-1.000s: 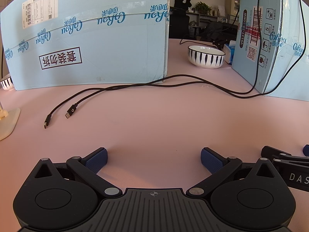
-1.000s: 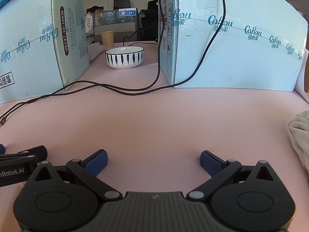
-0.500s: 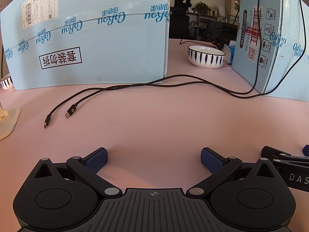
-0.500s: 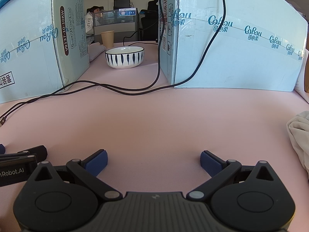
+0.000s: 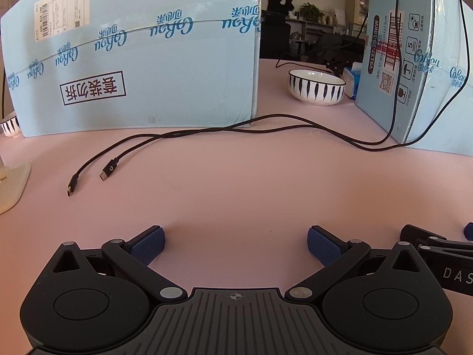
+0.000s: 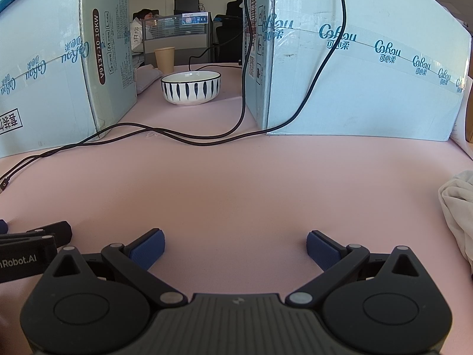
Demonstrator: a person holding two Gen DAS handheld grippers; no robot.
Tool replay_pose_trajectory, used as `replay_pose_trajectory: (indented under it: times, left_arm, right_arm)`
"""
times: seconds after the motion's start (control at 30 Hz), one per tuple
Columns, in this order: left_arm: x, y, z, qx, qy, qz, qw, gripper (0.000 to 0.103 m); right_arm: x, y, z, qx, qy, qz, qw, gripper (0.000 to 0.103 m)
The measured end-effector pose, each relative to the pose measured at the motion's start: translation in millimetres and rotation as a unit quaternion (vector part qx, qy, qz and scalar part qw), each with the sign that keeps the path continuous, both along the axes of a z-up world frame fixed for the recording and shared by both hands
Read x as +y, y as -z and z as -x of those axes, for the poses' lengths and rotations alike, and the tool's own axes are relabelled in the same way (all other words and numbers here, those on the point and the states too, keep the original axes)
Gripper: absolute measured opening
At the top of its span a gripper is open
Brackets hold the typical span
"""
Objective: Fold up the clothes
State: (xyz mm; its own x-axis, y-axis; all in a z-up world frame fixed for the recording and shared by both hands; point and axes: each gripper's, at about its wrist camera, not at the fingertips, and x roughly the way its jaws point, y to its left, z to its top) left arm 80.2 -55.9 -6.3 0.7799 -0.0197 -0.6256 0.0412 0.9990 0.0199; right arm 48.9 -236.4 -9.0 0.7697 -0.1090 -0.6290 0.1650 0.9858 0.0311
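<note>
Two black grippers with blue pads, left gripper (image 5: 235,244) and right gripper (image 6: 235,245), rested side by side on the pink desk (image 6: 236,183), both spread wide and empty. A crumpled cream cloth garment (image 6: 456,210) lay at the desk's right edge (only partly visible). It looked soft, light and limp; a hem or corner seemed the best hold. Pale blue cardboard boxes (image 5: 142,59) read "Cobau".

The pink counter (image 5: 236,183) carries two blue boxes (image 5: 142,68) (image 6: 354,82), a striped bowl (image 6: 191,88), black cables (image 5: 165,142) — and a crumpled white cloth (image 6: 456,207).
</note>
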Motion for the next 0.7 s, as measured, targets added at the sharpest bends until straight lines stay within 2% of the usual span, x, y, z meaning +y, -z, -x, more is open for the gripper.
replay_pose_trajectory:
  times: [0.7]
  left_arm:
    - [0.8,-0.2,0.3,-0.001,0.0,-0.001,1.0,0.103]
  right_arm:
    - [-0.5,-0.2,0.2,0.0,0.0,0.0,1.0,0.103]
